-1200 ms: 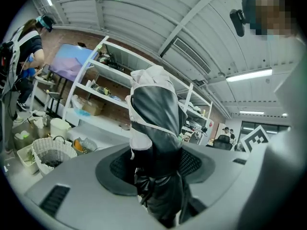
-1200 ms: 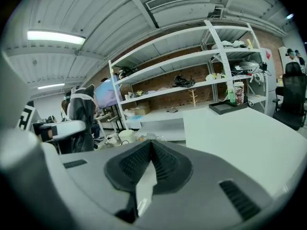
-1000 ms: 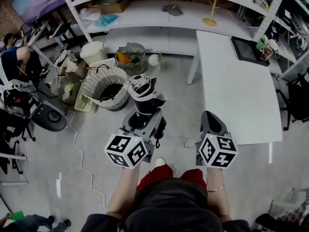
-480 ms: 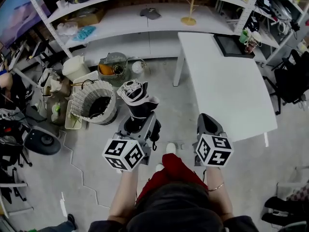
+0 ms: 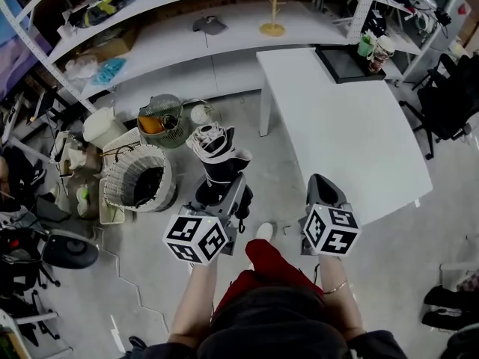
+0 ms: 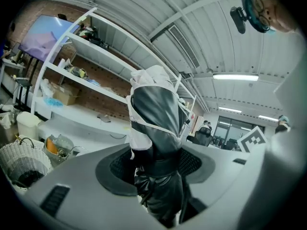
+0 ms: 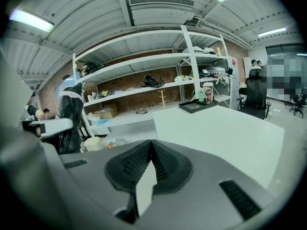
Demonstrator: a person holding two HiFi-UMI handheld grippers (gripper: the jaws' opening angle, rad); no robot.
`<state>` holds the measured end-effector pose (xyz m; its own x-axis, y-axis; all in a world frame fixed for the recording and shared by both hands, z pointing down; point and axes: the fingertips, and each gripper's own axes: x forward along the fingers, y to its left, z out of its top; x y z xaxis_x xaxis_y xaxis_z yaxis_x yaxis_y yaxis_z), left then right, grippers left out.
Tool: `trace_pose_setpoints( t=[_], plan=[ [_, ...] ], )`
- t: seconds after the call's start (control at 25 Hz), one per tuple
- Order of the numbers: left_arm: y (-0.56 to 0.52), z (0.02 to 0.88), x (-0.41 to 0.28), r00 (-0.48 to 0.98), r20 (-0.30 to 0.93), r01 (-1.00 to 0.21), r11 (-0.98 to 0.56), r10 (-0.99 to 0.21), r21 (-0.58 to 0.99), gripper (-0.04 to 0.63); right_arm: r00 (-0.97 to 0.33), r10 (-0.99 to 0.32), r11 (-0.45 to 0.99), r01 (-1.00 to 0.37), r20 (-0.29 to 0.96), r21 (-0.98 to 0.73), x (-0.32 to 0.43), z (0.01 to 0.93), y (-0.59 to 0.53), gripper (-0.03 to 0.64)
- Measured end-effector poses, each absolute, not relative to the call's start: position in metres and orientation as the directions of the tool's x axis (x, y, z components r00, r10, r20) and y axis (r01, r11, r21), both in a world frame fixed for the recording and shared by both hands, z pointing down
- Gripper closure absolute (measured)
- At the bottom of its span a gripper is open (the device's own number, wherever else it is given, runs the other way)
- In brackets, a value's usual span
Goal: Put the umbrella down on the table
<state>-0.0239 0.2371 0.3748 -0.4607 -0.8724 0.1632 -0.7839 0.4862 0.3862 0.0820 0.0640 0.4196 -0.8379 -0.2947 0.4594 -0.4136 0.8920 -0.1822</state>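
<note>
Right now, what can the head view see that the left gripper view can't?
Only the head view shows the person's red trousers and the marker cube on the left gripper. Only the left gripper view shows the ceiling lights and that gripper's jaws shut tight on the folded umbrella. Both views show the umbrella, the woven basket and the white shelves.
</note>
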Motion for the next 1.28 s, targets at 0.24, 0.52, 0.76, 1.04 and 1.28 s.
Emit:
trace_pose_setpoints(
  t=[0.24, 0.52, 0.76, 1.04, 1.28],
  plan=[
    [0.187, 0.376, -0.062, -0.381, 0.182, -0.828, 0.422, -0.907, 0.369, 0.360, -0.814, -0.363, 0.847, -0.491, 0.454, -0.202, 0.051, 0.425, 0.025, 0.598],
    [0.116, 0.378, -0.103, -0.293, 0.198, -0.864, 0.348, -0.935, 0.363, 0.360, -0.781, -0.422, 0.798, -0.561, 0.461, -0.220, 0.031, 0.431, -0.019, 0.598],
    [0.058, 0.381, -0.124, -0.193, 0.213, -0.901, 0.259, -0.958, 0.348, 0.360, -0.747, -0.468, 0.755, -0.616, 0.472, -0.226, 0.029, 0.437, -0.046, 0.598],
    [-0.001, 0.386, -0.167, -0.122, 0.239, -0.916, 0.202, -0.963, 0.346, 0.362, -0.699, -0.533, 0.688, -0.686, 0.477, -0.236, 0.013, 0.438, -0.071, 0.598],
    [-0.058, 0.395, -0.204, 0.025, 0.254, -0.921, 0.077, -0.967, 0.382, 0.360, -0.598, -0.637, 0.573, -0.789, 0.486, -0.220, -0.015, 0.438, -0.106, 0.598]
  ],
)
